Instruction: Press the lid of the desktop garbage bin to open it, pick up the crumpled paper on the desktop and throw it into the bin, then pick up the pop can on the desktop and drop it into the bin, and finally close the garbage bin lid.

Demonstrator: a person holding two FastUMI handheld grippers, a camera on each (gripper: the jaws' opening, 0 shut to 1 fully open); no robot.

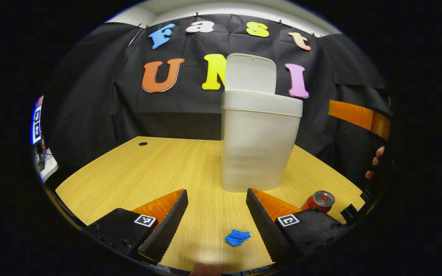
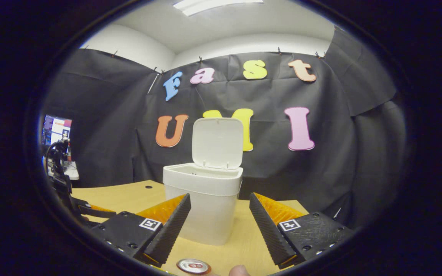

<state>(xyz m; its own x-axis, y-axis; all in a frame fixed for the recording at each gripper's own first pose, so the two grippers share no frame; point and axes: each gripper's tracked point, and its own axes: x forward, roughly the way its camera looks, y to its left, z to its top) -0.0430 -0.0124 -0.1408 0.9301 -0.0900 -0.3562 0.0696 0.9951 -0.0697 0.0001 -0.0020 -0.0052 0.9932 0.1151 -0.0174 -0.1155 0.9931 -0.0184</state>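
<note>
Already the bin (image 1: 259, 145) stood with its lid (image 1: 249, 73) raised, so you held the left gripper (image 1: 216, 218) wide open and empty over the crumpled paper (image 1: 237, 237) near the table's (image 1: 129, 176) front edge; the right gripper (image 2: 219, 226) also gaped empty above the pop can (image 2: 193, 266).

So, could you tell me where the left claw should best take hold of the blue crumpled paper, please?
Probably straight down from above, closing across the middle of the crumpled paper. It lies low and flattish on the desk, between the open left claw fingers, with bare wood on each side.
</note>
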